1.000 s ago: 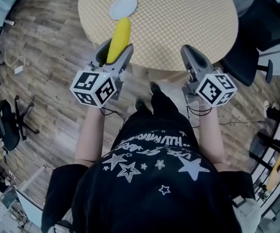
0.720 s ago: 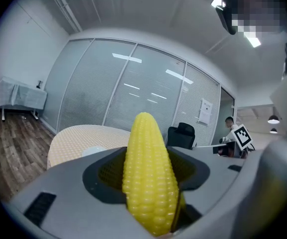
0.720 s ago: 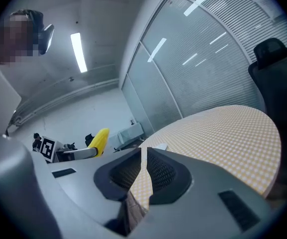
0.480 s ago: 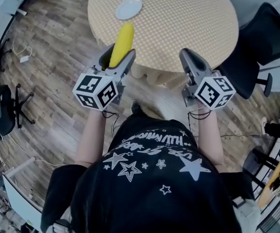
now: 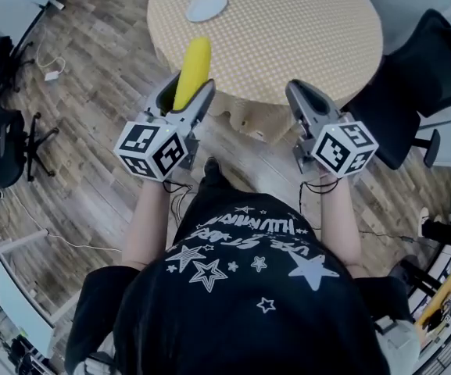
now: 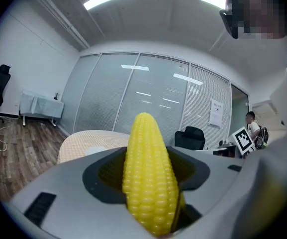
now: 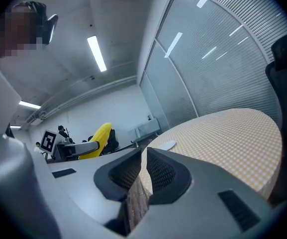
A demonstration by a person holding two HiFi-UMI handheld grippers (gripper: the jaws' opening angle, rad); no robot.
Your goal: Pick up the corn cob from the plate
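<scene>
**Corn held in left tongs, off the plate**

We find the left tongs [image 5: 187, 94] clenched on the corn [image 5: 192, 67]. The left gripper view shows the cob seated between the two jaws, with both pads pressed against its sides. Its thick end sits deep in the jaws and its tapered end juts out past their tips.

From the head view, the corn is in the air and lies along the line of the tongs. Its free end shows against the near left edge of the round checked surface [image 5: 303, 30]. The body of the left tongs is outside that edge, over the wood floor [image 5: 92, 139].

The white plate [image 5: 206, 7] lies by the far left edge of the surface, well apart from the corn and touched by neither tongs.

We find the right tongs [image 5: 302, 94] drawn together. The right gripper view shows the two pads with only a thin slit between their tips and nothing between them. These tongs are at the near edge of the surface, on the right, beside a black chair [image 5: 413, 76].
</scene>
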